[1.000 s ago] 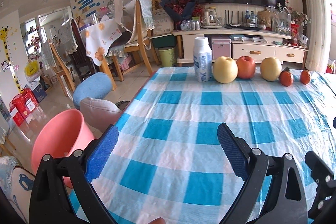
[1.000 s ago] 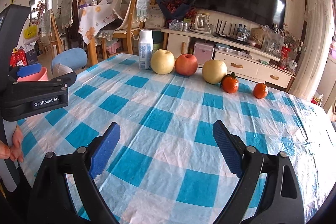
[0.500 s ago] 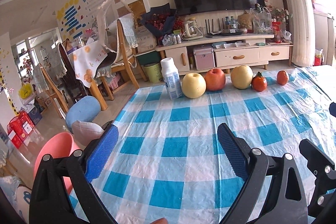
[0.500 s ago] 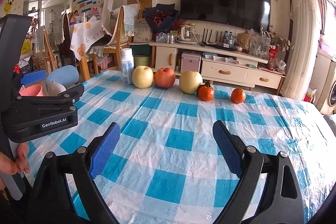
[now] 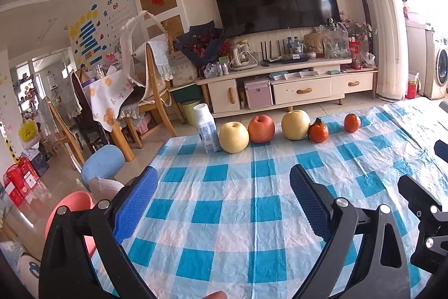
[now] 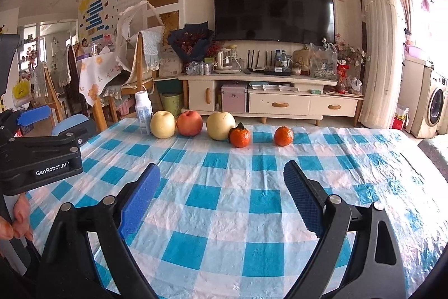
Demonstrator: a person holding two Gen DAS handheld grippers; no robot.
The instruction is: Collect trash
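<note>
- blue-checked tablecloth (image 5: 238, 215) is bare up close; the only likely trash is the white bottle (image 5: 206, 129), upright at the far edge, touching the pale apple (image 5: 234, 137).
- your left gripper (image 5: 221, 201) and right gripper (image 6: 221, 195) both gape empty.
- approach the bottle from its free left side, clamp mid-body, then carry it to the pink bin (image 5: 68, 210).

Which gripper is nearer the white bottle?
Left, by a little. The white bottle stands at the row's left end, ahead of the left gripper; the right gripper sits further right, with the bottle off to its left. Both are open.
</note>
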